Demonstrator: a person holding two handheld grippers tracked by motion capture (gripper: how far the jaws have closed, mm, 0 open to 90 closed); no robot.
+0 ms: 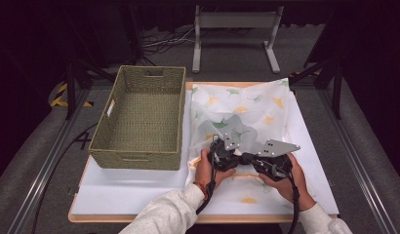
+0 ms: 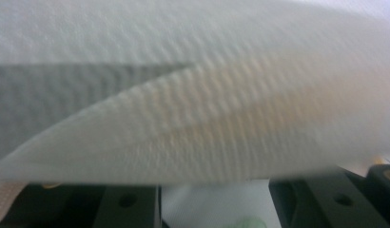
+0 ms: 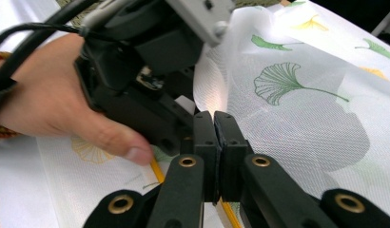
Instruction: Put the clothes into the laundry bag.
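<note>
A white table [image 1: 139, 192] sits in a dark room, a woven basket [image 1: 139, 119] at its left and the leaf-printed cloth [image 1: 247, 109] spread right of centre. If I tug now, the sheer fabric could slip free or bunch unevenly. My right gripper [image 3: 214, 118] is clenched, pads together at the cloth's edge. My left gripper [image 1: 222, 148] stands partly open, cloth draped across its jaws.

Black jaws, brass rivets, cream sleeves [image 1: 169, 212]
</note>
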